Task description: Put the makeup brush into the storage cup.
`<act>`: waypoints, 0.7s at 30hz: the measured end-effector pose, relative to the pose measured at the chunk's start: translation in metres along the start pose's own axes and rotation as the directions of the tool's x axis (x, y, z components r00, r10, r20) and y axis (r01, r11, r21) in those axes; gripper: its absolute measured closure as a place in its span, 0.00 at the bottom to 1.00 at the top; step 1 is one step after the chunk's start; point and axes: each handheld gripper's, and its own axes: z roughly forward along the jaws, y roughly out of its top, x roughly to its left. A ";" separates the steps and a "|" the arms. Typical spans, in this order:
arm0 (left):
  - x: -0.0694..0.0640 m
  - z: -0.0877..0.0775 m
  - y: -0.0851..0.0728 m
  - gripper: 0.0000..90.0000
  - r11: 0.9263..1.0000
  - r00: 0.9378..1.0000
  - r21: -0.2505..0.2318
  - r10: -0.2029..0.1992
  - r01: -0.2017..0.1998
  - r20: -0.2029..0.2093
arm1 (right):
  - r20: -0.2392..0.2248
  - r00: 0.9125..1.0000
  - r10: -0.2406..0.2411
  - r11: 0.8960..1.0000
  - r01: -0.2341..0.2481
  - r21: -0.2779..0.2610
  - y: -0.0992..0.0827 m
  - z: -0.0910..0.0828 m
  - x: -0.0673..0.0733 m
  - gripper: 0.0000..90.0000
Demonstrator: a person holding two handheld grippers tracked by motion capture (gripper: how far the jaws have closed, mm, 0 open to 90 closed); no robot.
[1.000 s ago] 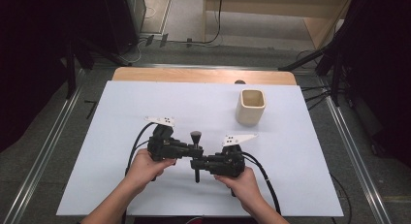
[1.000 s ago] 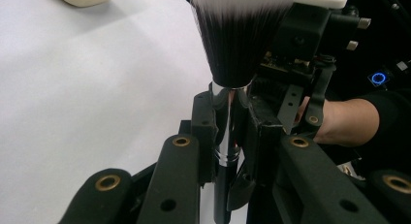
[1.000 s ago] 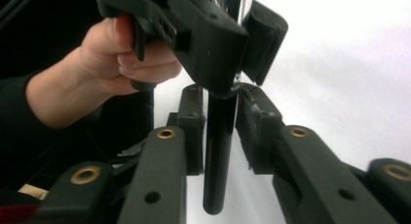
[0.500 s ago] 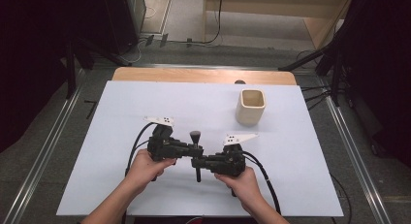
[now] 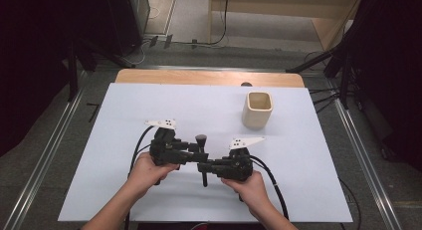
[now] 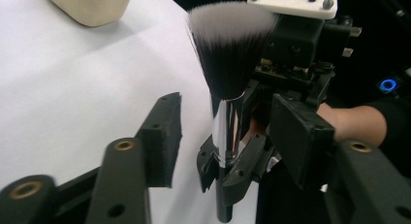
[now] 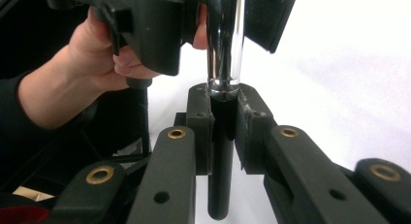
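Note:
A makeup brush with a black handle, silver ferrule and dark white-tipped bristles stands upright between the two grippers near the front middle of the white table. My right gripper is shut on the black handle, just under the ferrule. My left gripper faces it from the left. Its jaws have just been opening and now stand apart on either side of the ferrule without touching it. In the high view the left gripper and right gripper meet tip to tip.
A cream square cup stands upright at the back right of the white table top. A wooden strip runs along the far edge. Metal rails flank both sides, and cables trail from both grippers toward the person.
The left gripper's jaws have parted and come off the brush. The right gripper keeps its hold. Both hands stay where they were.

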 end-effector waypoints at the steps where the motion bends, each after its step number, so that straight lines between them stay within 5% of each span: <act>1: 0.000 0.000 0.000 0.48 1.000 1.000 0.000 0.000 0.000 0.000 | 0.002 1.000 0.001 1.000 -0.001 0.001 0.000 0.000 0.000 0.88; 21: 0.011 -0.014 -0.004 0.37 1.000 0.998 -0.018 -0.026 0.025 -0.065 | 0.040 0.999 0.010 1.000 -0.010 0.005 0.001 -0.005 -0.006 0.88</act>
